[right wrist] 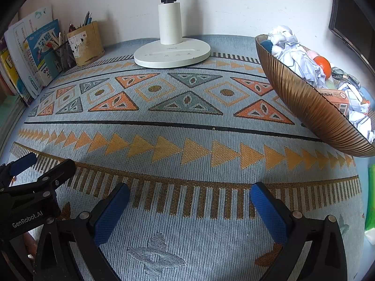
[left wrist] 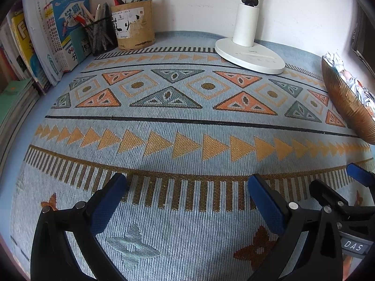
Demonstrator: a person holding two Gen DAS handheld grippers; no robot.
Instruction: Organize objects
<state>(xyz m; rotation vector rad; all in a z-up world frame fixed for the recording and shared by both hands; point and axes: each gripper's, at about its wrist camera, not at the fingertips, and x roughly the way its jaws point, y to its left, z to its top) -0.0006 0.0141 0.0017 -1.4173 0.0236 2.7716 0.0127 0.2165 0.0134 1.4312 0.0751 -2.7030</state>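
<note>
A ribbed brown bowl [right wrist: 311, 107] stands at the right, holding crumpled white paper [right wrist: 295, 56], an orange ball [right wrist: 323, 64] and a small printed box [right wrist: 335, 99]; its rim also shows in the left wrist view [left wrist: 346, 98]. My left gripper [left wrist: 187, 185] is open and empty, low over the patterned cloth. My right gripper [right wrist: 191, 195] is open and empty beside it. Each gripper shows at the edge of the other's view: the right gripper [left wrist: 339, 187] and the left gripper [right wrist: 39, 166].
A white desk lamp base [left wrist: 249, 56] [right wrist: 172, 55] stands at the back. A bamboo pen holder [left wrist: 133, 24] [right wrist: 85, 44] and a black mesh pen cup [left wrist: 100, 36] stand at the back left, next to upright books [left wrist: 58, 35] [right wrist: 35, 53]. A green packet [right wrist: 370, 199] lies at the right edge.
</note>
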